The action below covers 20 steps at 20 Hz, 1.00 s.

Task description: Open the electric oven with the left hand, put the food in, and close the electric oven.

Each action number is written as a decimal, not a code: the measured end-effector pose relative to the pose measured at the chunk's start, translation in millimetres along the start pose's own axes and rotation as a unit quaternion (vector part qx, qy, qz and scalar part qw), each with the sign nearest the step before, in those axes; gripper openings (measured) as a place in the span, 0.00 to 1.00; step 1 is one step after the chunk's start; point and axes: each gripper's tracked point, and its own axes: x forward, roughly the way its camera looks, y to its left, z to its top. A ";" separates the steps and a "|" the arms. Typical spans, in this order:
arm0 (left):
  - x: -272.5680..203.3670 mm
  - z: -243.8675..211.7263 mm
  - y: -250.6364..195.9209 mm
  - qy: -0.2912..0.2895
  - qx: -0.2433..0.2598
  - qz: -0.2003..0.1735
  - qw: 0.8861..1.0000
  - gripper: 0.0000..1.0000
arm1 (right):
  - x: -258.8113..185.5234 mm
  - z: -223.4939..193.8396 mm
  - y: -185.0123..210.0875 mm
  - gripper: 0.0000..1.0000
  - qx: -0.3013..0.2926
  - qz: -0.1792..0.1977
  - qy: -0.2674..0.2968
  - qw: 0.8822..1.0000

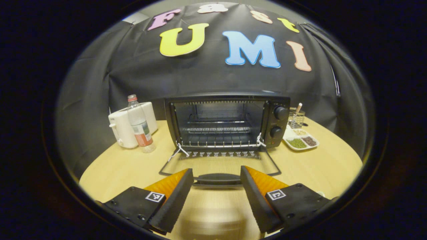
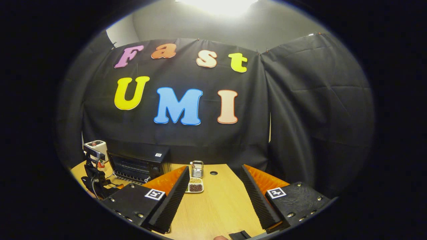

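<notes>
Our left claw [image 1: 217,181] hangs spread before the oven's [image 1: 227,121] lowered door [image 1: 218,166]; our right claw [image 2: 215,186] gapes above the surface [image 2: 217,206].

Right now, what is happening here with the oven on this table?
The electric oven stands with its door folded down flat on the table. The left gripper is open just behind the door handle, touching nothing. The right gripper is open too and holds no food. The oven rack looks empty.
</notes>
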 end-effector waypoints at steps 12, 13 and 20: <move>-123.7 149.8 34.2 -0.144 -0.024 0.019 0.989 1.00 | 32.6 -100.0 71.4 0.98 0.166 0.193 0.229 0.939; -133.1 157.6 39.2 -0.152 -0.023 0.024 0.988 0.99 | 31.6 -112.1 76.6 0.98 0.173 0.207 0.257 0.928; -194.6 184.6 77.2 -0.200 -0.007 0.080 0.976 0.99 | 2.7 -189.0 117.7 0.99 0.214 0.286 0.421 0.834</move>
